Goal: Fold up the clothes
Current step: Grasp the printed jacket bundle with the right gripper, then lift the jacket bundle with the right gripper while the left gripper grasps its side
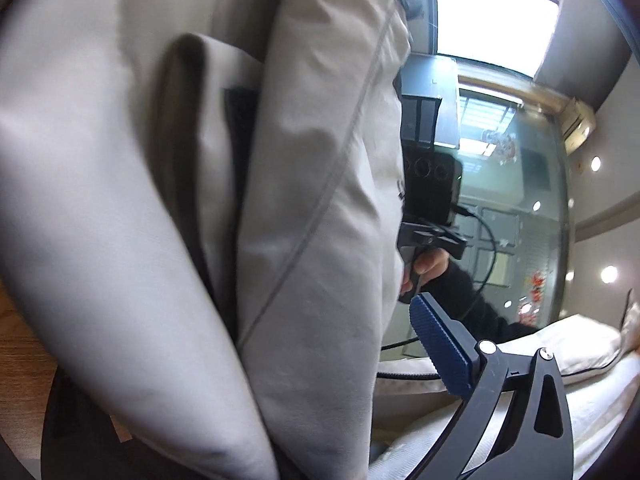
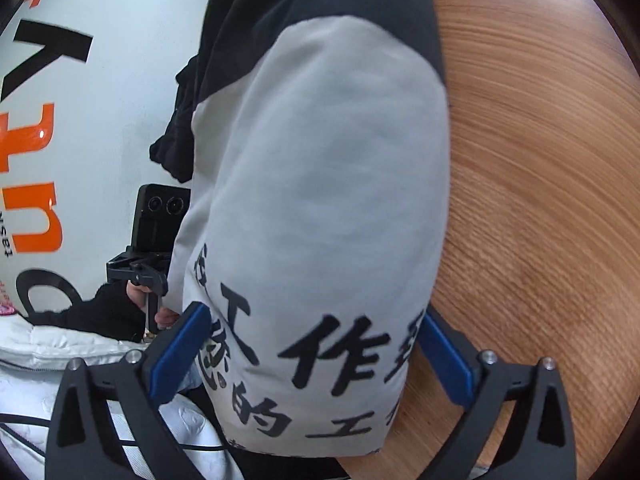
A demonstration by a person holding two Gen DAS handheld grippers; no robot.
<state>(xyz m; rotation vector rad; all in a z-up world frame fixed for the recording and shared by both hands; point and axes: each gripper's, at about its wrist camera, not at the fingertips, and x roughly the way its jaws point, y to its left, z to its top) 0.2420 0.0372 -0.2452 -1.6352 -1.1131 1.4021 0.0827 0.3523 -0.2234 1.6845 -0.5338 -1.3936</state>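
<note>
The grey garment (image 2: 320, 208) was seen between the wide-spread jaws of the right gripper (image 2: 316, 356). The left gripper (image 1: 280, 360) was likewise spread wide, one blue pad (image 1: 440, 344) visible beside the cloth; no firm grip could be confirmed.

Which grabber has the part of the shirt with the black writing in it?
The right gripper: the garment between its blue pads carries big black characters. The cloth at the left gripper's one visible pad is plain grey with only a seam.
</note>
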